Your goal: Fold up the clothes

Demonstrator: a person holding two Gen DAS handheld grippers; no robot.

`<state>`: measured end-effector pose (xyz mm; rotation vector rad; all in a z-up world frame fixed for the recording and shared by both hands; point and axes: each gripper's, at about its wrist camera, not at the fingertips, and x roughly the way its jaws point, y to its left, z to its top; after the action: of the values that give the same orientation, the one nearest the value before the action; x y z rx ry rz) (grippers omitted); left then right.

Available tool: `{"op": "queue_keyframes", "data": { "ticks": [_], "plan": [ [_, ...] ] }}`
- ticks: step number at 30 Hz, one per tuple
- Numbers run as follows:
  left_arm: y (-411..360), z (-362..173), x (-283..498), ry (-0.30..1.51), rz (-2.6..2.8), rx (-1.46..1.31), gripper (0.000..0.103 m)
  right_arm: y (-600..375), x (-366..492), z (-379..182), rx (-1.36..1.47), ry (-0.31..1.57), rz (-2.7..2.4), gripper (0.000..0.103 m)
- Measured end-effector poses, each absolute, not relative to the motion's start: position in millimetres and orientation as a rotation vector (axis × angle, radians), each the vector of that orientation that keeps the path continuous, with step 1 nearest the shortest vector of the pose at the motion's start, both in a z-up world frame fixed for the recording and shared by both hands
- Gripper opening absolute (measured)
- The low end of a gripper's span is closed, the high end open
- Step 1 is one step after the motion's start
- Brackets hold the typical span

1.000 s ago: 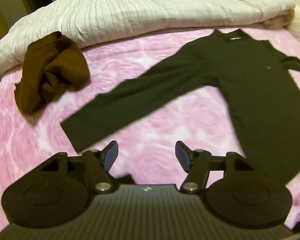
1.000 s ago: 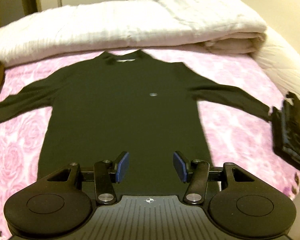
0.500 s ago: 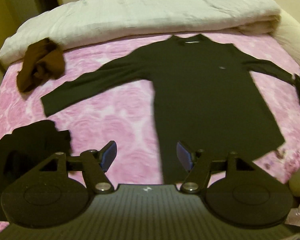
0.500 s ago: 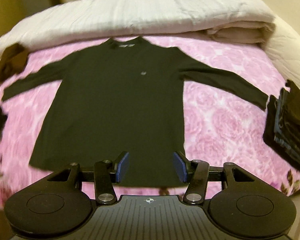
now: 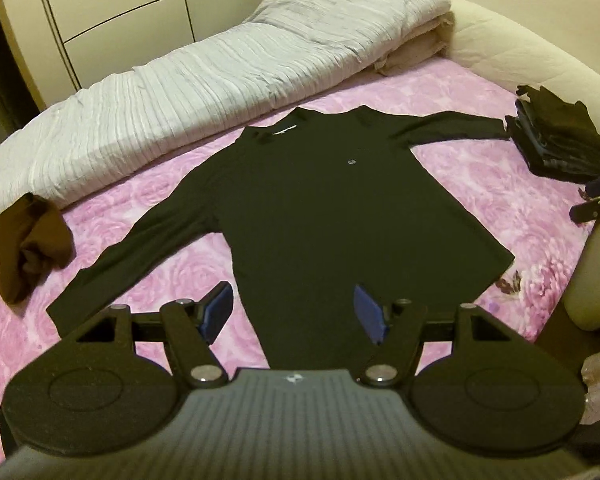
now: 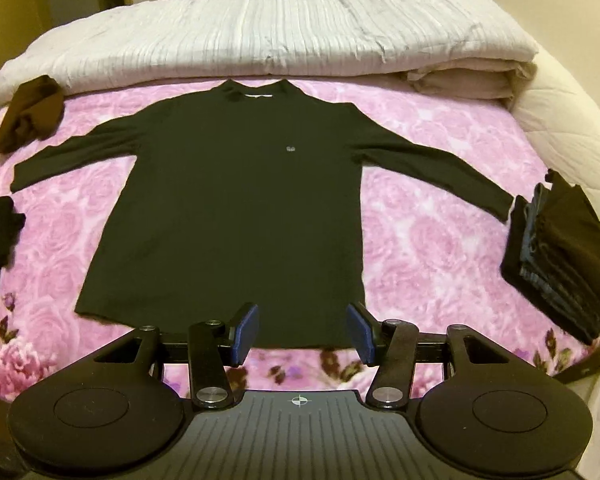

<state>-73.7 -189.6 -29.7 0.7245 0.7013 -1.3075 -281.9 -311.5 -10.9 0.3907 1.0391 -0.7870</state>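
Both claws, the left claw [image 5: 290, 316] and the right claw [image 6: 302, 330], hung empty with jaws well parted above the near hem. Beyond them the black long-sleeved shirt [image 6: 236, 200] lay flat on the bed [image 6: 420, 248], sleeves outspread; light, limp fabric, probably best pinched at cuff or hem.

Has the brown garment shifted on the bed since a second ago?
No. The brown garment still lies against the white duvet's edge, beyond the black shirt's sleeve; only the camera view changed.

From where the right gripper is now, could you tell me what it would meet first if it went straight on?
Most likely the shirt, near its bottom hem; the open right gripper holds nothing, though depth is uncertain.
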Motion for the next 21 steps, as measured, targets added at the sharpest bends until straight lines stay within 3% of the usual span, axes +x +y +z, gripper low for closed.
{"op": "queue_keyframes", "data": {
  "ticks": [21],
  "plan": [
    [-123.3, -43.5, -4.6, 0.770, -1.248, 0.673, 0.064, -250.0, -211.6, -16.8, 0.390, 1.046, -0.772, 0.053]
  ]
}}
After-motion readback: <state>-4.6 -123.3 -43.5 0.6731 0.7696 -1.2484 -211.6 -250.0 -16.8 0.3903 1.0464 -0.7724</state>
